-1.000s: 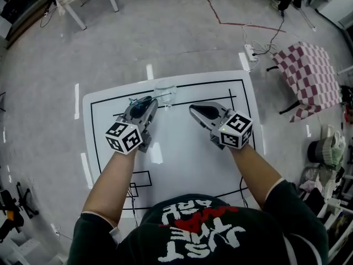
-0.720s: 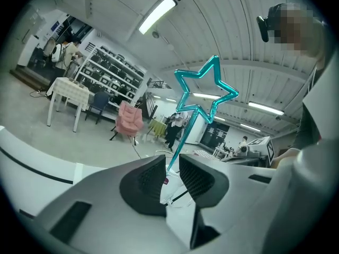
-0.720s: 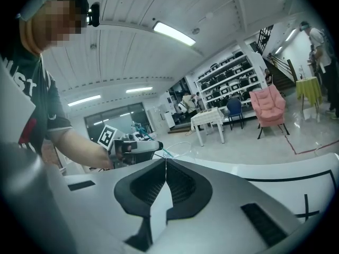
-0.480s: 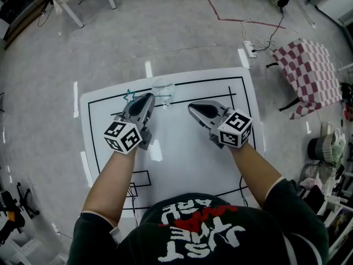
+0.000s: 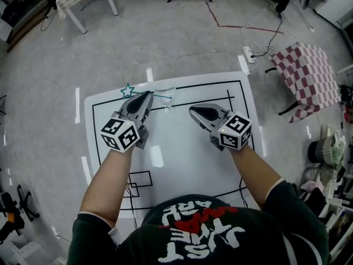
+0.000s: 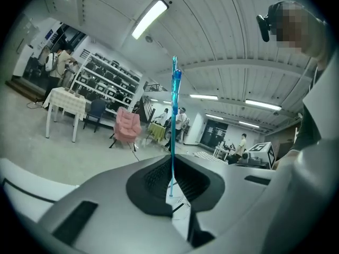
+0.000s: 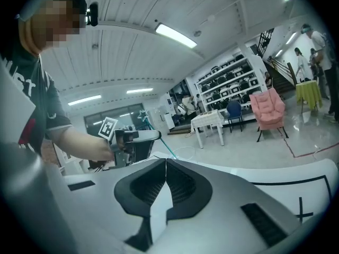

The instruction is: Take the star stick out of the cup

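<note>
The left gripper [image 5: 146, 95] pinches the star stick [image 5: 128, 90] in its jaws, the lower end seemingly at the clear cup [image 5: 164, 90], so the next move is probably lifting it free; the right gripper [image 5: 194, 111], jaws pressed together, holds nothing.

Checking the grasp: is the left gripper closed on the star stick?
Shut: the left gripper pinches the star stick between its pads.

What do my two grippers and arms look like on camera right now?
The left gripper and right gripper have smooth grey tapered shells, with black ribbed pads inside the jaws. Each carries a white cube with black square markers. The arms are bare below the short sleeves of a dark shirt printed red and white.
</note>
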Demonstrator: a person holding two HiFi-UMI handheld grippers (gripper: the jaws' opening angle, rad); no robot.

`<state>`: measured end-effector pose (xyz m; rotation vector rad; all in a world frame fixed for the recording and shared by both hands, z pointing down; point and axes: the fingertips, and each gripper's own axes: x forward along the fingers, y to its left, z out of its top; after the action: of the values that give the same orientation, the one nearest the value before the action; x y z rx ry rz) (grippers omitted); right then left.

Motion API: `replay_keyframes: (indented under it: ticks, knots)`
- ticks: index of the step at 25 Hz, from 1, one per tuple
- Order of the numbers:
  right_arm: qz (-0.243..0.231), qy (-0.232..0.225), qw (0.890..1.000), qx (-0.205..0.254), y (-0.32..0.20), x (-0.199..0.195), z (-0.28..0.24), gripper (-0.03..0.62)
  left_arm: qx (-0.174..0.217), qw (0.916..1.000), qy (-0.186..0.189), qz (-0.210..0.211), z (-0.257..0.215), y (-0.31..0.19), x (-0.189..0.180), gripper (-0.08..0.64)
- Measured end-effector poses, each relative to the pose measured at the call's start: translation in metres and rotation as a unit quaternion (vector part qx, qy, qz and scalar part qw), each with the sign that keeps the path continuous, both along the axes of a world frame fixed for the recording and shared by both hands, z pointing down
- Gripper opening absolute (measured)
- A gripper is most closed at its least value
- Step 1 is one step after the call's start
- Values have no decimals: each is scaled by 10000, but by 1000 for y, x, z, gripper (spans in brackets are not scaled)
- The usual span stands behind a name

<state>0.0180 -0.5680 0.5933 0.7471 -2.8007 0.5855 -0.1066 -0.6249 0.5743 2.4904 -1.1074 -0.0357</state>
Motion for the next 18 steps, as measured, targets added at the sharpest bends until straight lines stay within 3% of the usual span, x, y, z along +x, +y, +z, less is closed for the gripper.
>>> replay_keyframes:
  ticks: [12,18]
  knots:
    - [171,14,9990,420,12,3,-62,34,548,9962,-357,577,-127,-3,3,20]
    - [254,5,9976,650,46,-2,-111,34,833,9913,-570,840,-203,20,3,20]
